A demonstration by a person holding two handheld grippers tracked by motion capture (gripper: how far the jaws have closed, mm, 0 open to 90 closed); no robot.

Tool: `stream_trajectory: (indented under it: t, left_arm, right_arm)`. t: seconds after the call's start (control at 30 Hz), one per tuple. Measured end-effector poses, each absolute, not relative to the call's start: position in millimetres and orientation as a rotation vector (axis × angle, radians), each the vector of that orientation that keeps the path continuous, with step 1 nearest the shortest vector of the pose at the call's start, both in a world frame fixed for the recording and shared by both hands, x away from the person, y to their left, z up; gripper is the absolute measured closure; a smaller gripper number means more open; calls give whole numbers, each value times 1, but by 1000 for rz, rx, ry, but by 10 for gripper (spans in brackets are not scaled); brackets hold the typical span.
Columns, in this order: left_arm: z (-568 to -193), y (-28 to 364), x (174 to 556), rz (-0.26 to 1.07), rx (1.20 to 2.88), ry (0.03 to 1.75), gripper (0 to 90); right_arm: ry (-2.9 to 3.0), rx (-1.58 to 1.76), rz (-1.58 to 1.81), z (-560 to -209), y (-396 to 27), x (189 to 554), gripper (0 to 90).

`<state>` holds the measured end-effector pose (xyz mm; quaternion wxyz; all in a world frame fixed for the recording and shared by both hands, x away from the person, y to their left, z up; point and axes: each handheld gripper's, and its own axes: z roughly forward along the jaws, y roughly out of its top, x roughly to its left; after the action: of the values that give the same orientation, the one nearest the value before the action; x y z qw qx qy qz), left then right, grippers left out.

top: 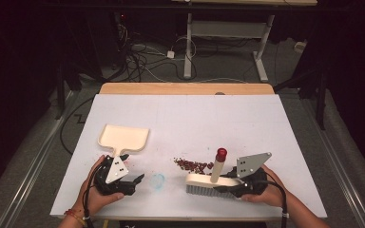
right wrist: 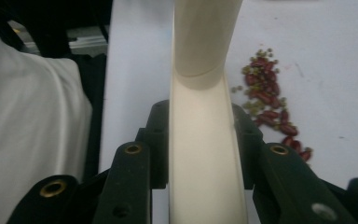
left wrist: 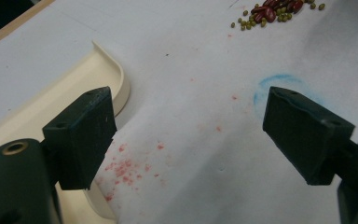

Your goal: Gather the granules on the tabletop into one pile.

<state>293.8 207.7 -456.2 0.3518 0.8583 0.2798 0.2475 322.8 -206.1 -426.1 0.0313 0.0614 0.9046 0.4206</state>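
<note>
A cream brush (top: 208,180) with grey bristles stands on the white table (top: 185,114), its red-tipped handle (top: 220,161) sticking up. My right gripper (top: 237,184) is shut on the brush's right end; in the right gripper view the jaws clamp the cream brush back (right wrist: 205,186) on both sides. A pile of red and green beans (top: 193,165) lies just left of the brush. A cream dustpan (top: 123,137) rests flat at the left. My left gripper (top: 136,181) hovers open just in front of it, with nothing between its jaws, and the dustpan's rim (left wrist: 116,79) is beside its left jaw.
A faint blue ring (top: 158,180) is drawn on the table between the grippers, with red specks (left wrist: 130,163) near the dustpan. Behind the table, cables and desk legs (top: 190,42) cover the floor. White cloth (right wrist: 28,135) hangs past the table's near edge.
</note>
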Motion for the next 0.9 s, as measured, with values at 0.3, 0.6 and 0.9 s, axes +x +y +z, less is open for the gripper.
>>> stream_trajectory:
  t: [0.3, 0.6, 0.9]
  left_arm:
    - [-456, 207, 292, 636, 2217, 720, 167]
    - [-458, 205, 292, 631, 2229, 711, 167]
    - [-457, 206, 292, 633, 2223, 716, 167]
  right_arm:
    - [2767, 196, 1307, -428, -201, 353, 673]
    - [2703, 238, 1316, -422, -200, 367, 674]
    - [2582, 365, 1421, -406, -194, 363, 673]
